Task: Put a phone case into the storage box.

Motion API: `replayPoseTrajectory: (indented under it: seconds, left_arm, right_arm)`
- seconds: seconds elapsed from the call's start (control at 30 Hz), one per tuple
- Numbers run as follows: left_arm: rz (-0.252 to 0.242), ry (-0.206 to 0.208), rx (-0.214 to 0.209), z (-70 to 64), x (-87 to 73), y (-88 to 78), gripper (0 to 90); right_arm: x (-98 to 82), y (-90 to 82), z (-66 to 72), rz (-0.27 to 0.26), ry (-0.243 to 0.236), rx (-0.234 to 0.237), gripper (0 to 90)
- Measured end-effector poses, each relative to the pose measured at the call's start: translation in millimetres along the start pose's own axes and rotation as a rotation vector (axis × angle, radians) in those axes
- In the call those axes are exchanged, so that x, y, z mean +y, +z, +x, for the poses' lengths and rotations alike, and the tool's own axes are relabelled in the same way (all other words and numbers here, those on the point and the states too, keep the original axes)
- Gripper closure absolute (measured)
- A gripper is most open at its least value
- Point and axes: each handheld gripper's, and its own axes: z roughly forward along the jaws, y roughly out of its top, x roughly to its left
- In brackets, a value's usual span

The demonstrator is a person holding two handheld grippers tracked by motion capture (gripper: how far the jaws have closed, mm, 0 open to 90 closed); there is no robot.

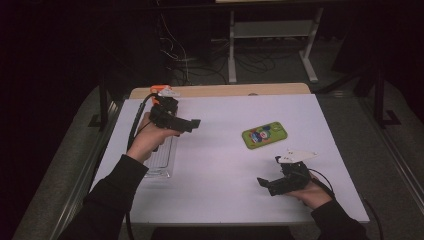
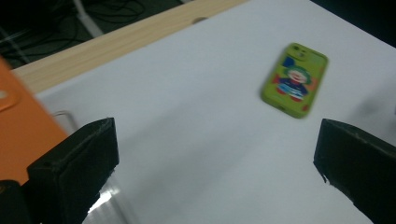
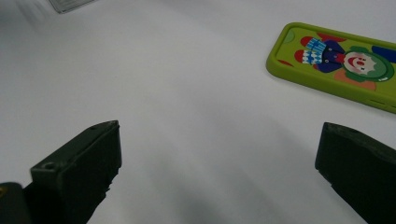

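Note:
A green phone case (image 1: 265, 135) printed with a cartoon clown lies flat on the white table right of centre. My left gripper (image 1: 187, 126) is held above the table's left side, over a clear tray (image 1: 162, 156), with its jaws pointing right. In the left gripper view the jaws (image 2: 215, 158) stand wide apart with nothing between them, and the phone case (image 2: 294, 79) lies ahead to the right. My right gripper (image 1: 266, 186) sits low near the front right, pointing left. Its jaws (image 3: 219, 168) are also wide open and empty, with the phone case (image 3: 341, 65) ahead to the upper right.
The clear plastic tray (image 2: 107, 205) lies along the table's left side, under my left hand. An orange object (image 1: 159, 90) sits at the back left by the wooden edge (image 1: 225, 90). Beyond the table are dark floor, cables and a white stand (image 1: 272, 30).

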Motion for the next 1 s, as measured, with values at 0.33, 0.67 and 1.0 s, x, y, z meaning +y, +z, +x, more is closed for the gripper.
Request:
replayPoseTrajectory:
  seconds: [0.33,0.67,1.0]
  left_arm:
    - [0.026,0.1,-0.134,-43.4,-23.8,14.9,0.0]
    - [0.064,0.198,-0.217,-75.3,-59.5,30.8,0.0]
    - [0.072,0.276,-0.208,-79.7,-99.4,40.1,0.0]
  right_arm:
    - [-1.3,-0.8,3.1,0.013,-0.016,-0.007,0.0]
    - [-1.9,-2.8,3.2,0.013,-0.009,-0.014,0.0]
    - [-0.1,-1.3,1.1,0.023,0.035,-0.014,0.0]
